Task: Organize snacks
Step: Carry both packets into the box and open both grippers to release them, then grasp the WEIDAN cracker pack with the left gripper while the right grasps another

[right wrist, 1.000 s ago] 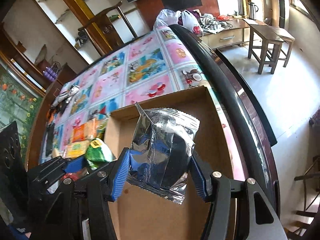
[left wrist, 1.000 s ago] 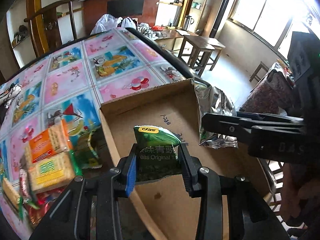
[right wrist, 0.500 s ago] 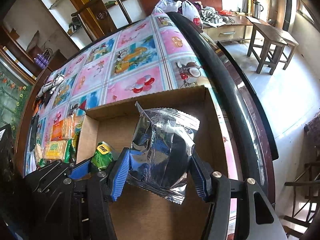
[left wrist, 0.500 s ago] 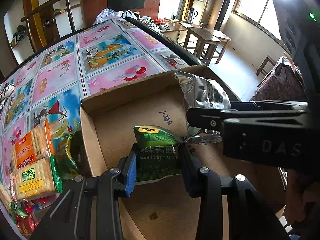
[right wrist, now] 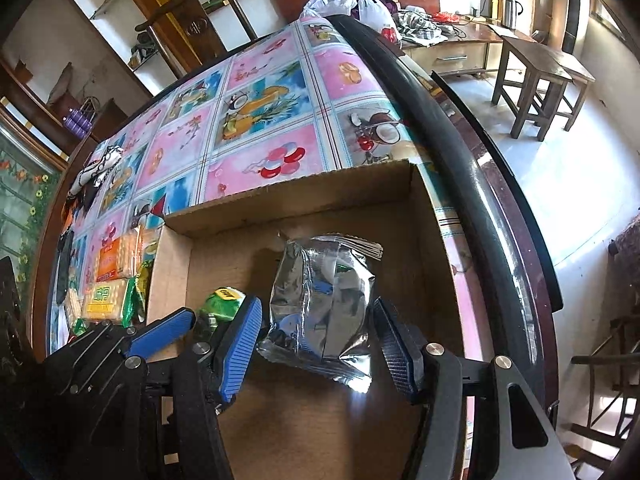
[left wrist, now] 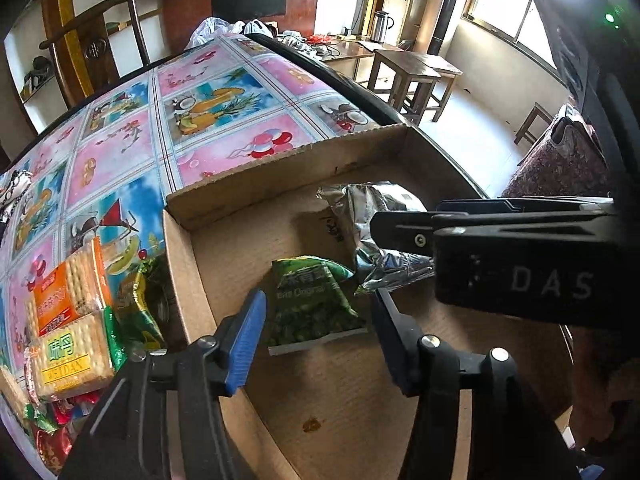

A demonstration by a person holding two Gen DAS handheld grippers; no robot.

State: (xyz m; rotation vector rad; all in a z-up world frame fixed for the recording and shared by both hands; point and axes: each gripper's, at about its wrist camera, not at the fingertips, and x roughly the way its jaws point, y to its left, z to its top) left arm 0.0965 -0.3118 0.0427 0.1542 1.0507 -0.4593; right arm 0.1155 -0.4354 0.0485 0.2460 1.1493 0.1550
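Observation:
A cardboard box [left wrist: 280, 168] [right wrist: 304, 196] stands on the table. A green pea snack packet [left wrist: 312, 300] lies on the box floor between the fingers of my open left gripper [left wrist: 320, 332], free of both. In the right wrist view the green packet [right wrist: 222, 304] shows behind a left finger. A silver foil packet [right wrist: 324, 304] [left wrist: 380, 232] rests in the box between the spread fingers of my open right gripper [right wrist: 320, 344]; neither pad presses it.
Cracker packs [left wrist: 68, 328] [right wrist: 108, 280] and other wrapped snacks lie on the colourful tablecloth [left wrist: 200, 104] left of the box. The table's dark rim [right wrist: 460, 152] runs right of the box. Wooden stools [right wrist: 536, 76] stand on the floor beyond.
Both grippers have moved down into the box and opened. The green packet and the silver packet were let go and now lie in the box.

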